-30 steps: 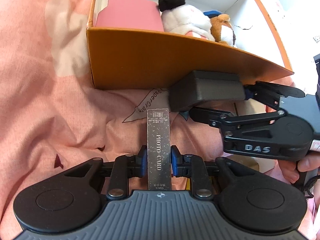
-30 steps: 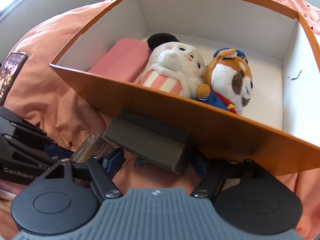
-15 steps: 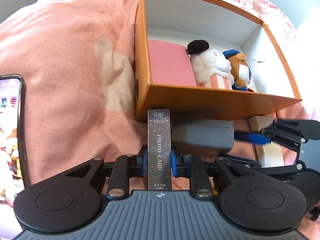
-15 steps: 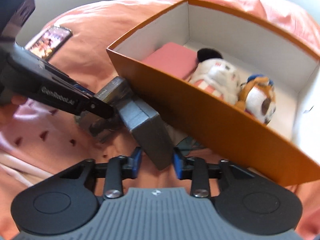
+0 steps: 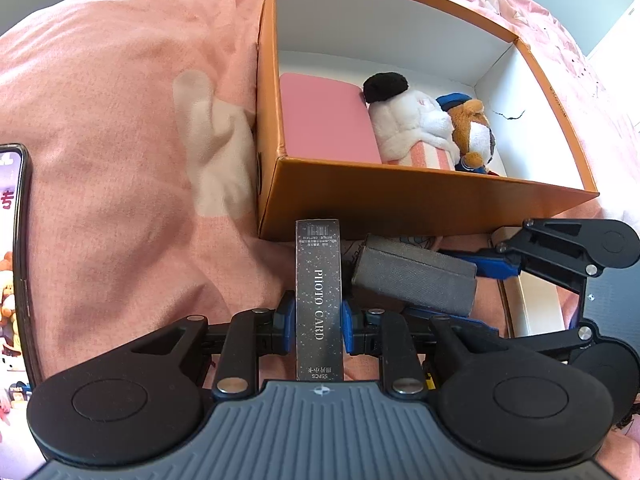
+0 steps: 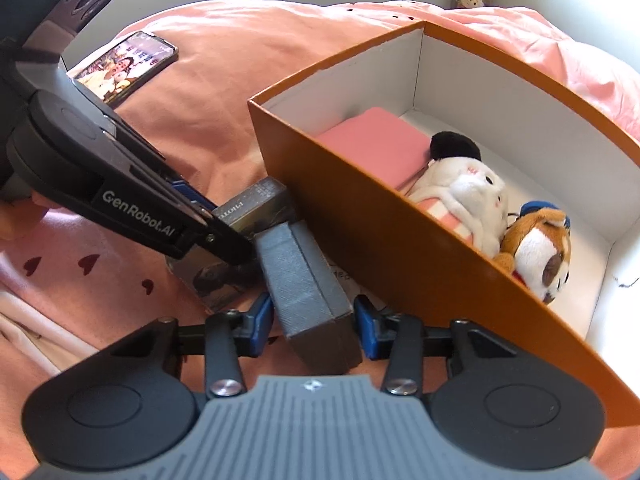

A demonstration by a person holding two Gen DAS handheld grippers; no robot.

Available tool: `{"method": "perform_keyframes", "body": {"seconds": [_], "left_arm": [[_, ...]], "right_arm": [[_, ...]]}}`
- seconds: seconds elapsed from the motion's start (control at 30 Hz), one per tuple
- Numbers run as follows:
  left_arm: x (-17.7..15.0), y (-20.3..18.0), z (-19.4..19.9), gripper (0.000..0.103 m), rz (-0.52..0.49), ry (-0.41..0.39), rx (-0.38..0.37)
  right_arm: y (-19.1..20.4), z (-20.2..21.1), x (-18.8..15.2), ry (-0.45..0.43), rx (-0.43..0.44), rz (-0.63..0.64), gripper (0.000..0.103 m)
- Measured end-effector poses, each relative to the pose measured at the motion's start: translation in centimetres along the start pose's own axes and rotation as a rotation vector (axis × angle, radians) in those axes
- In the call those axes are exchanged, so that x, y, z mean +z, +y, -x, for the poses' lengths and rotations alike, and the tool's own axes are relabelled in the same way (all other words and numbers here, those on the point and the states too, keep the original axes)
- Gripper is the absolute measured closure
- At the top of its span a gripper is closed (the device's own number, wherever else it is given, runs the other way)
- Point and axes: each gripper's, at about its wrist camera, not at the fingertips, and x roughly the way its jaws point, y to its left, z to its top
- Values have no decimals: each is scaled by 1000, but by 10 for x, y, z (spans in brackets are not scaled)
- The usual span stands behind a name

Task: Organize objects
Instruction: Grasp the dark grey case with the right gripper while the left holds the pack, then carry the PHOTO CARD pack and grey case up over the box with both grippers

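My left gripper (image 5: 319, 326) is shut on a dark silver photo card box (image 5: 319, 280), held on edge in front of the orange box (image 5: 420, 200). The card box also shows in the right wrist view (image 6: 250, 210). My right gripper (image 6: 314, 320) is shut on a dark grey box (image 6: 306, 280), held beside the orange box's near wall (image 6: 400, 264); it also shows in the left wrist view (image 5: 416, 276). Inside the orange box lie a pink case (image 5: 324, 120), a white plush (image 5: 412, 120) and a brown plush (image 5: 476, 136).
Everything lies on a pink bedspread (image 5: 120, 120). A phone (image 6: 126, 66) with a lit screen lies on it to the left, also at the left wrist view's left edge (image 5: 12, 260). A white object (image 5: 536, 304) lies under the right gripper.
Both grippers have risen and pulled back from the orange box with their boxes still gripped. The box's inside now shows more from above, and the phone has come into view.
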Motion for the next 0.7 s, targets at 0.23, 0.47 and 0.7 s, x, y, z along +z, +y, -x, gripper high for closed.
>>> {"method": "perform_keyframes", "body": {"seconds": [0.23,0.47,0.7], "left_arm": [[-2,-13,20,78,-47,-38,-41],[-1,-25,52,78,-68,-97,-134],[7,-37,81,78,-77,-183,-200]], "right_arm": [[2,28,1,-33,15,-79,68],[-14,73,9,-81,17,-236,68],[-28,117,17,-173,23,-325,68]]}}
